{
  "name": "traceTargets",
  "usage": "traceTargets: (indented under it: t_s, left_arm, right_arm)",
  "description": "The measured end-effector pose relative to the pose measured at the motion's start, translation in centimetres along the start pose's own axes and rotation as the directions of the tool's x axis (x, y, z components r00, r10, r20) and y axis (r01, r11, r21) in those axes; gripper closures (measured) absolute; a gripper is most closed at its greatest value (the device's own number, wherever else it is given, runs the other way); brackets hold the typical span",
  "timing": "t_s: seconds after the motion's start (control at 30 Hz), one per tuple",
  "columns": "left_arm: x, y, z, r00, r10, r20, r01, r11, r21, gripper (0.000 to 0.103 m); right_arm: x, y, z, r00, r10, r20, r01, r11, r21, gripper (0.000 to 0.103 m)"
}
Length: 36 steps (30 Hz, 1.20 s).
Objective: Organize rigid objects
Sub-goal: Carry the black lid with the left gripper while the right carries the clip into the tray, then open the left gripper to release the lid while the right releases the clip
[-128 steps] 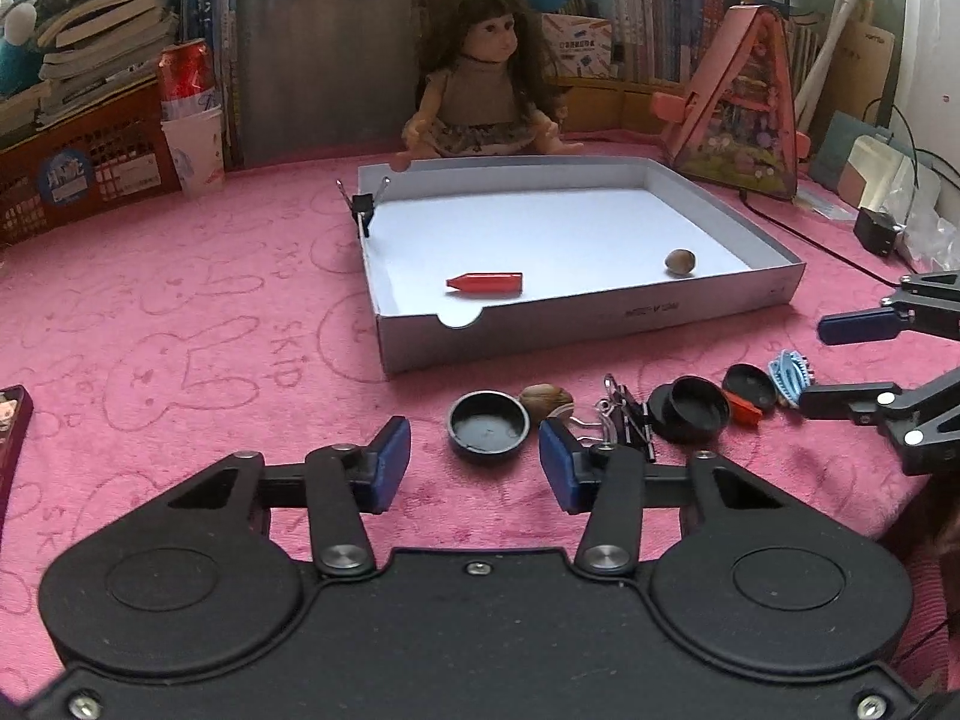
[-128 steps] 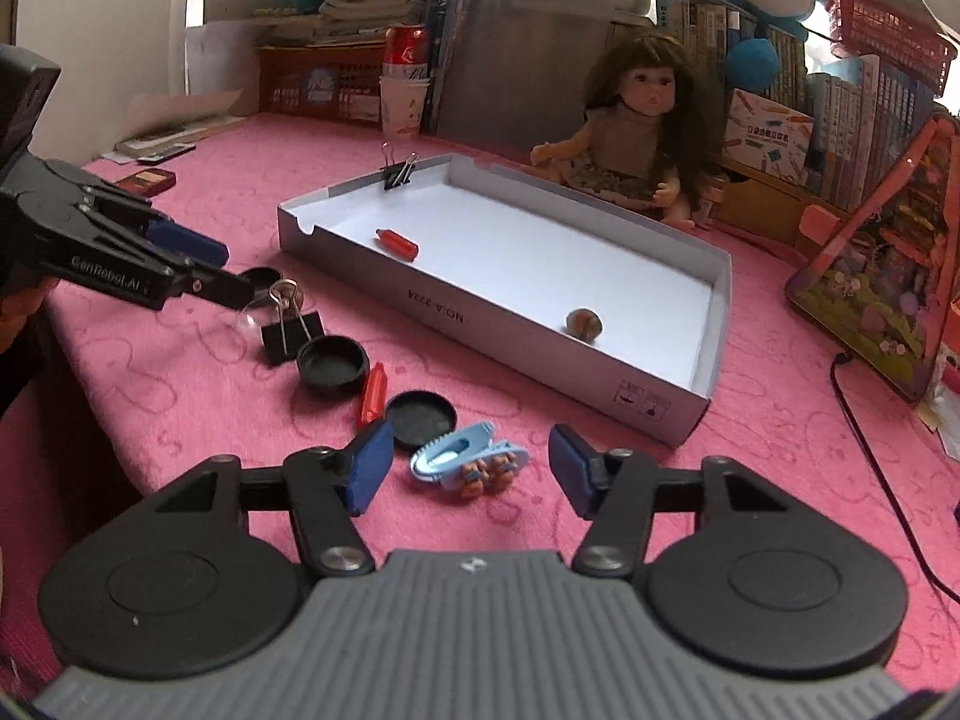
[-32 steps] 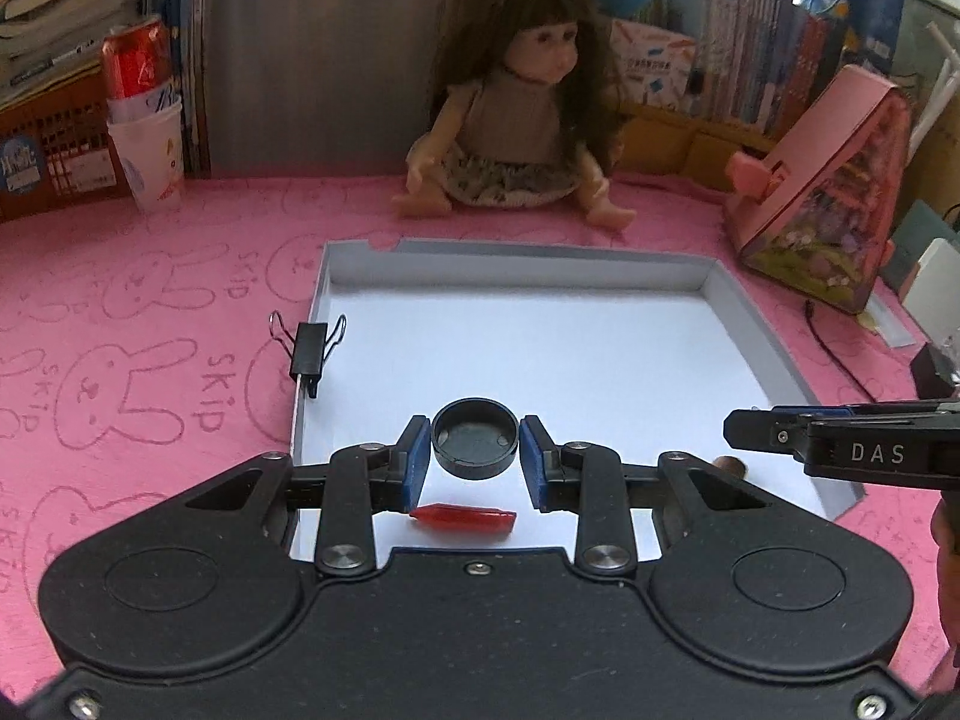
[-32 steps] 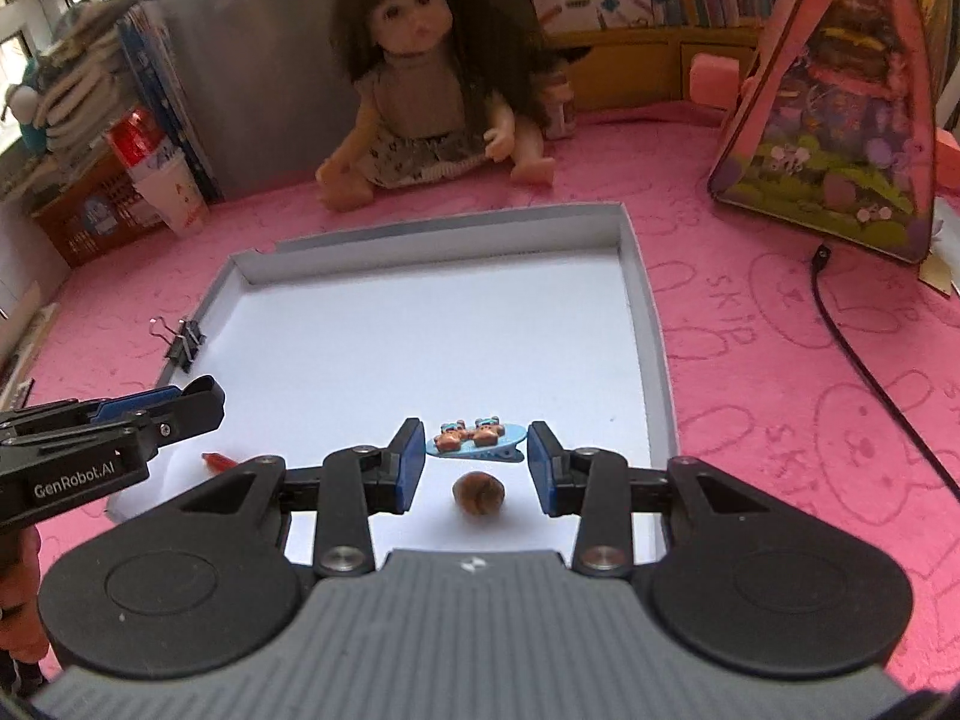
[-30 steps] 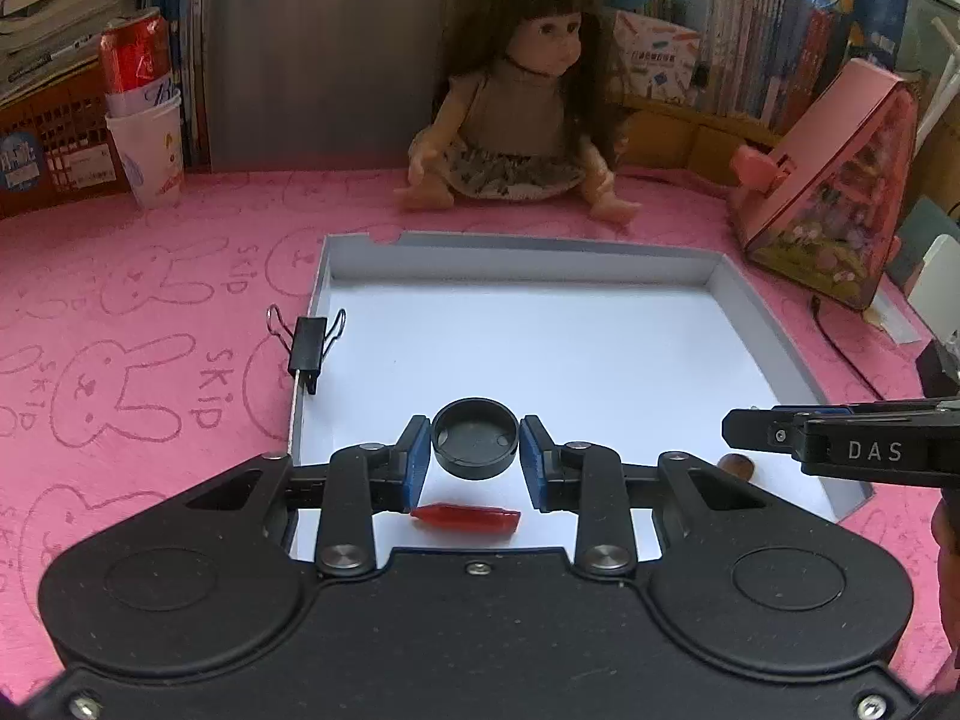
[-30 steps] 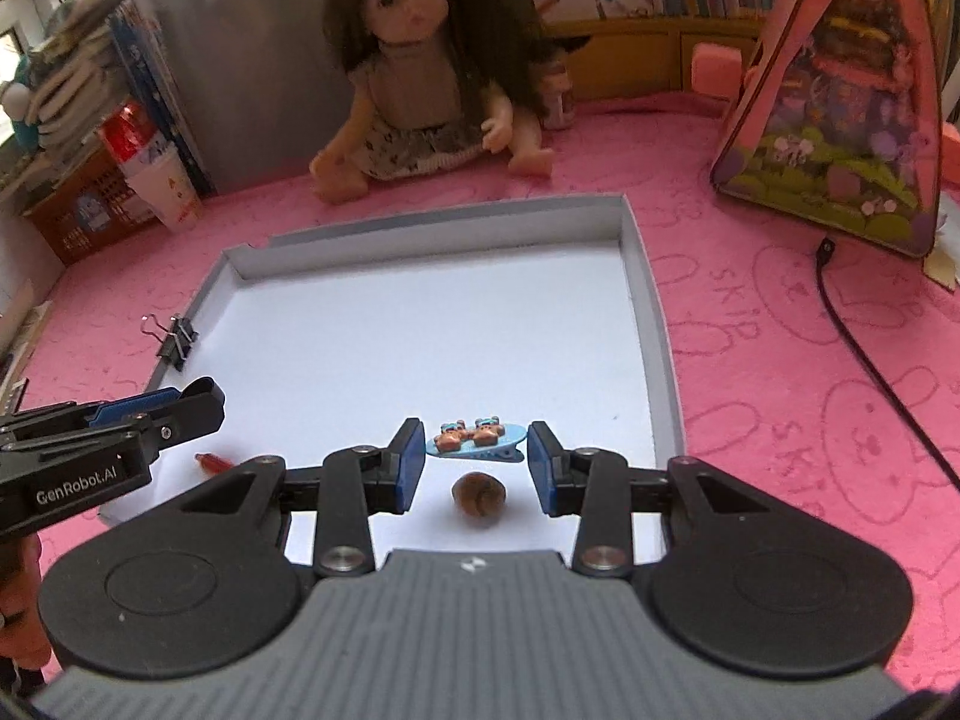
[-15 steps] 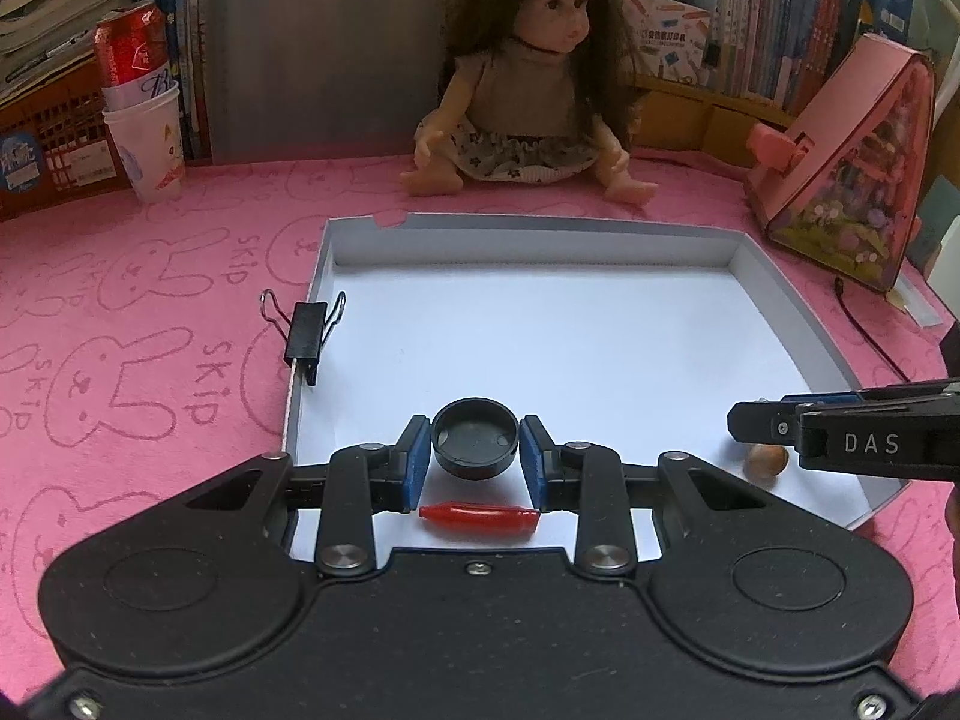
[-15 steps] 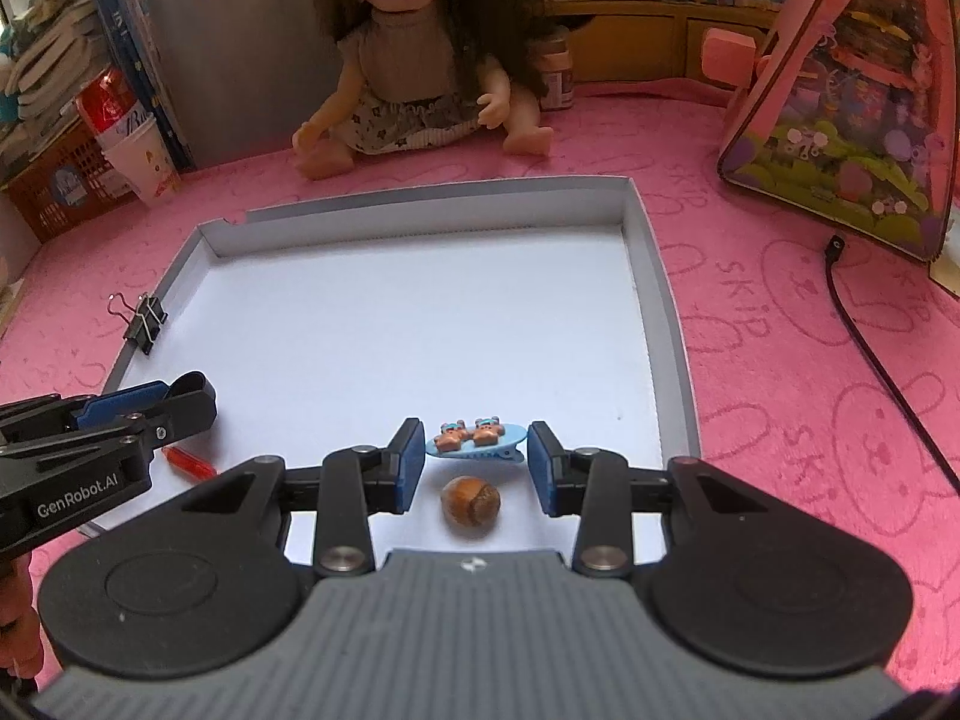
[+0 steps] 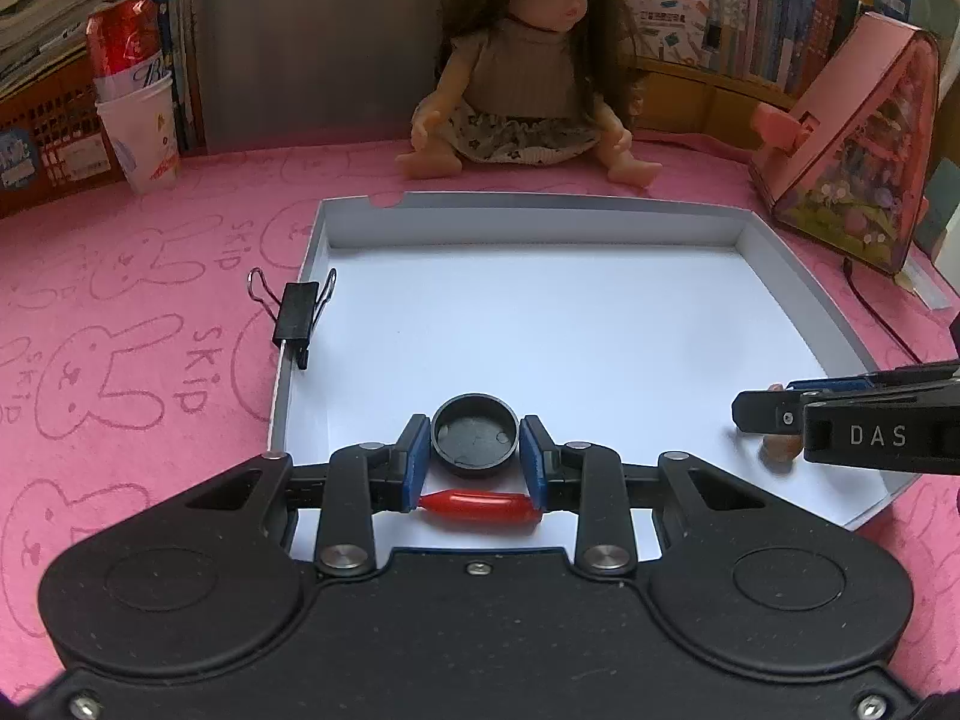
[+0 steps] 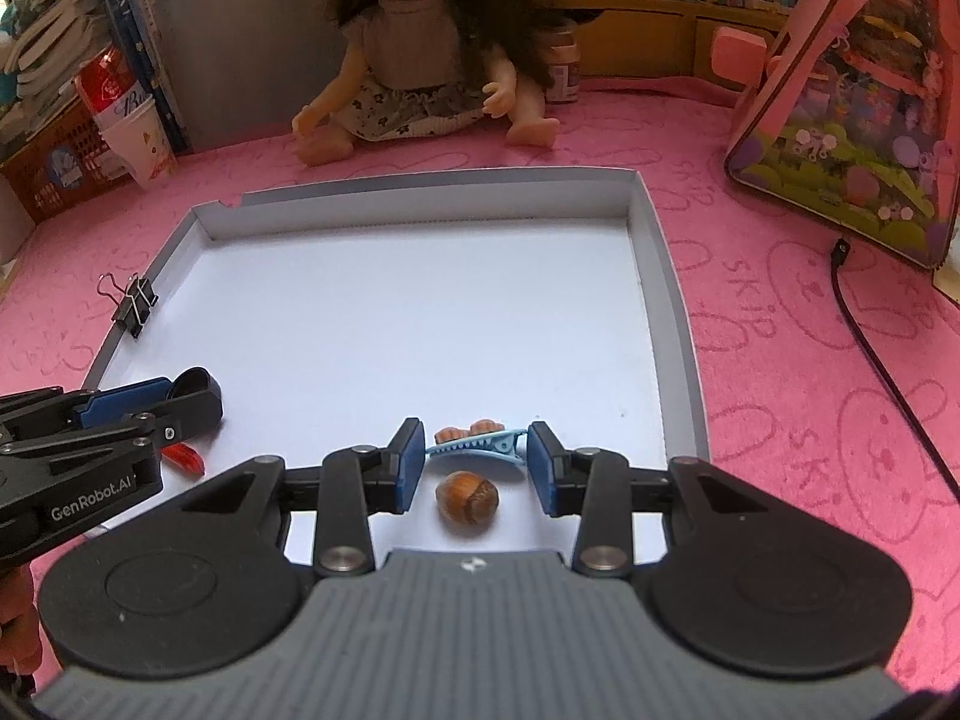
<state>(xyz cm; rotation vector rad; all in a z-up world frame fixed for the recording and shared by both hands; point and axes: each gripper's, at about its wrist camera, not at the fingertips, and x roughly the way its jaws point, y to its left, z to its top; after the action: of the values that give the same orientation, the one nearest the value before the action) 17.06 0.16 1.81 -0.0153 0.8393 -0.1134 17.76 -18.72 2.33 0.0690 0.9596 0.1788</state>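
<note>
While the shallow white box lid (image 9: 780,264) lies on the pink bunny-print cloth (image 9: 120,312), a black binder clip (image 9: 296,319) grips its rim at nine o'clock. The left gripper (image 9: 475,459) hangs over the lid's seven o'clock corner, its blue pads pressing both sides of a black round cap (image 9: 475,435), open side up. Below the cap, toward six o'clock, a red pen cap (image 9: 477,505) lies on the lid floor, its ends hidden behind the fingers.

Toward five o'clock in the lid, the right gripper (image 10: 477,462) has its jaws easing apart around a light-blue hair clip (image 10: 477,443) with small orange figures on top. The left pad looks to be at the clip's tip and the right pad stands barely clear; whether the clip rests on the floor is hard to tell. A hazelnut (image 10: 467,503) sits just below it. In the left wrist view the right gripper's finger covers most of the nut.

A doll (image 9: 528,84) sits beyond the lid at twelve o'clock.
</note>
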Motion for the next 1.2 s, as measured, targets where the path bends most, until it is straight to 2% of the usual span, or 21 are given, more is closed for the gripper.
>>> traceTargets:
  t_s: [0.3,0.37,0.5,0.63,0.77,0.93,1.2]
  left_arm:
    - [-0.2,-0.1,-0.2,1.0,0.005,0.01,-0.005,1.0,0.014,0.073]
    - [-0.3,-0.2,-0.2,1.0,0.004,0.014,-0.004,1.0,0.017,0.072]
    - [-0.9,-0.3,-0.2,1.0,-0.003,0.027,0.002,1.0,0.021,0.059]
    - [-1.7,-0.4,-0.3,0.999,-0.017,0.035,0.016,1.0,0.024,0.054]
    - [-2.6,-0.6,-0.4,0.998,-0.028,0.049,0.027,0.999,0.032,0.044]
    - [-4.1,-0.8,-0.7,0.996,-0.036,0.082,0.032,0.998,0.05,0.035]
    - [-6.9,-1.4,-1.8,0.989,-0.044,0.139,0.031,0.995,0.097,0.026]
  right_arm:
    - [0.0,0.1,0.0,1.0,0.0,0.004,0.0,1.0,-0.004,0.057]
    - [0.0,0.1,0.0,1.0,0.002,0.007,-0.001,1.0,-0.002,0.048]
    - [-0.4,0.1,0.0,1.0,0.012,0.018,-0.012,1.0,0.001,0.044]
    - [-1.0,0.3,-0.1,0.999,0.017,0.041,-0.017,1.0,-0.011,0.037]
    - [-1.8,0.4,-0.2,0.997,0.022,0.075,-0.02,1.0,-0.021,0.029]
    - [-2.7,0.3,-0.6,0.993,0.037,0.116,-0.033,0.999,-0.031,0.022]
    - [-5.0,0.3,-1.9,0.977,0.052,0.206,-0.036,0.996,-0.083,0.016]
